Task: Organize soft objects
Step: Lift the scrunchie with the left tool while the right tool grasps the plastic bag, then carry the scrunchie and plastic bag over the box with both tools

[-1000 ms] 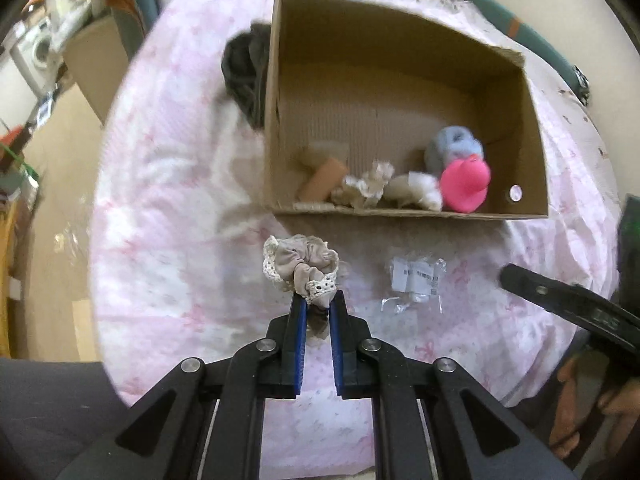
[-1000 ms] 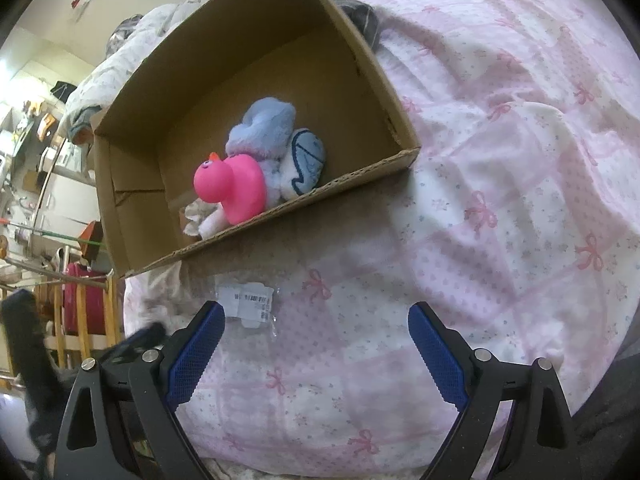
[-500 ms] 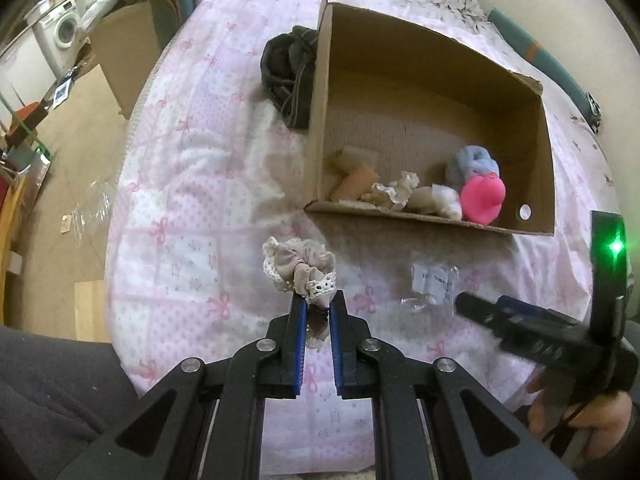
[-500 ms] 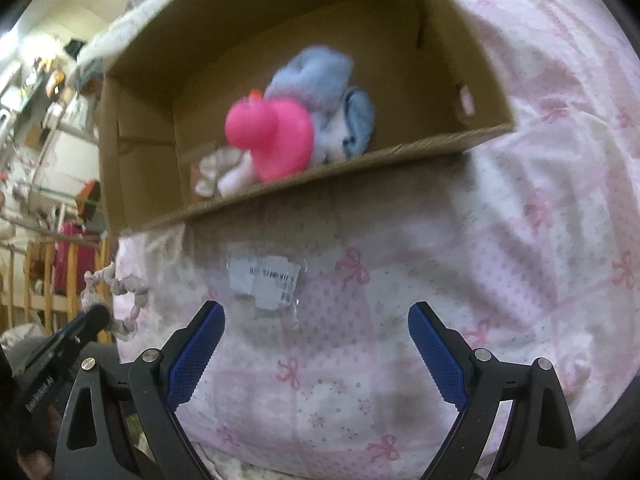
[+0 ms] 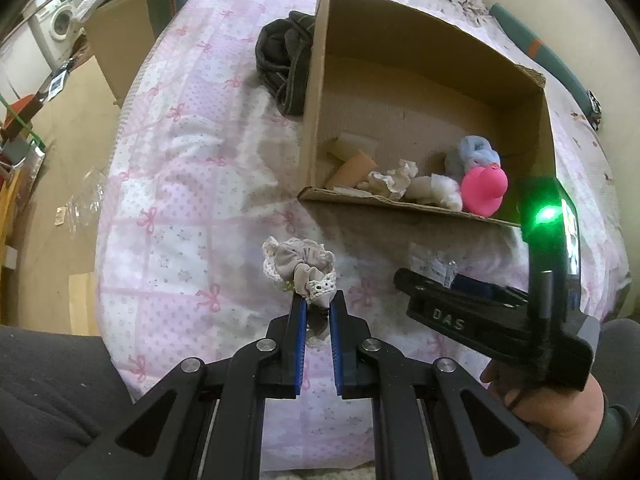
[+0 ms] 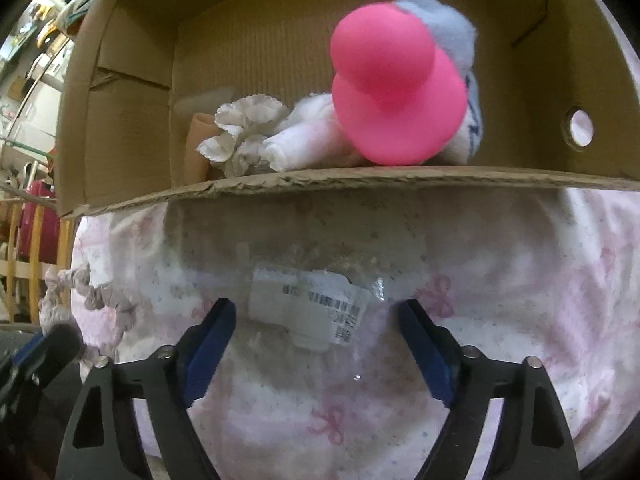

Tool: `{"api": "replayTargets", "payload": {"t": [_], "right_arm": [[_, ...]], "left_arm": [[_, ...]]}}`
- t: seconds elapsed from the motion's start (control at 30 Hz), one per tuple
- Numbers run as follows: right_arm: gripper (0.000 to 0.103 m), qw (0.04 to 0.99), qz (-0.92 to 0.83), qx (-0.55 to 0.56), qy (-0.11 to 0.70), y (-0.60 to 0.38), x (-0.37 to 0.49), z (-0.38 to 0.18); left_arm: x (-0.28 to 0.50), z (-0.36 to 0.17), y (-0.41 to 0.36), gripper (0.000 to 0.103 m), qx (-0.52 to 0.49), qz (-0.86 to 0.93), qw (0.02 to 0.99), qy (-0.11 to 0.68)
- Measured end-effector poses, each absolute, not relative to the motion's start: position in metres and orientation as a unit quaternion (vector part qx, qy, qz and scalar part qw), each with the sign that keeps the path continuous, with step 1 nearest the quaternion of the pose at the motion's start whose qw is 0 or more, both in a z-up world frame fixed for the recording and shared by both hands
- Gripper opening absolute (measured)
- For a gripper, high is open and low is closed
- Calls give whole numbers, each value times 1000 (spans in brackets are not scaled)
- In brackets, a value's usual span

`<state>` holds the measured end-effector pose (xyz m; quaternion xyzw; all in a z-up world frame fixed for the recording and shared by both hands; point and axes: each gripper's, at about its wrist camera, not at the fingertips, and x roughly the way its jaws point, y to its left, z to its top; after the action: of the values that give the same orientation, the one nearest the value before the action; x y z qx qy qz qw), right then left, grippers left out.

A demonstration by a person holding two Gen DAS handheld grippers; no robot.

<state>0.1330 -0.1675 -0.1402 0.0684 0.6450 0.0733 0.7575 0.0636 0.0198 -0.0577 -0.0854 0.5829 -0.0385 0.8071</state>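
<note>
My left gripper (image 5: pixel 317 307) is shut on a beige lace-trimmed scrunchie (image 5: pixel 298 261), held over the pink bedspread in front of the cardboard box (image 5: pixel 332 16). The scrunchie also shows at the left edge of the right wrist view (image 6: pixel 76 288). My right gripper (image 6: pixel 316 320) is open, its fingers either side of a clear plastic packet with a white barcode label (image 6: pixel 308 300) lying on the bedspread. The box (image 6: pixel 360 182) holds a pink rubber duck (image 6: pixel 394 92), a blue plush (image 5: pixel 472 152), a white frilly scrunchie (image 6: pixel 244 128) and other soft items.
A dark bundle of clothing (image 5: pixel 284 60) lies against the box's left side. The bed edge drops to the floor at left (image 5: pixel 60 152), with a second cardboard box (image 5: pixel 116 36) and a washing machine (image 5: pixel 52 28) beyond. My right gripper body (image 5: pixel 492 320) is at right.
My right gripper has moved in low toward the plastic packet and narrowed around it. My left gripper has drawn back from the box, still holding the scrunchie.
</note>
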Motion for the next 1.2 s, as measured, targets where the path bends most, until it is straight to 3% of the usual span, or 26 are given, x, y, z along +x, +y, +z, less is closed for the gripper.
{"api": "replayTargets", "payload": {"t": [0.13, 0.17, 0.2, 0.23, 0.73, 1.2], "right_arm": [[47, 761, 74, 43, 643, -158, 134, -141], [44, 762, 77, 41, 642, -154, 134, -140], [31, 761, 81, 40, 643, -149, 131, -141], [27, 754, 92, 43, 649, -148, 131, -141], [26, 760, 174, 77, 621, -167, 88, -76], [26, 802, 188, 137, 551, -237, 106, -7]], "left_arm": [[64, -57, 19, 10, -89, -41, 807, 582], [64, -57, 19, 10, -90, -41, 807, 583], [64, -57, 20, 10, -92, -40, 806, 584], [65, -58, 20, 10, -93, -40, 805, 584], [66, -58, 21, 10, -83, -17, 815, 574], [88, 32, 3, 10, -52, -83, 876, 472]]}}
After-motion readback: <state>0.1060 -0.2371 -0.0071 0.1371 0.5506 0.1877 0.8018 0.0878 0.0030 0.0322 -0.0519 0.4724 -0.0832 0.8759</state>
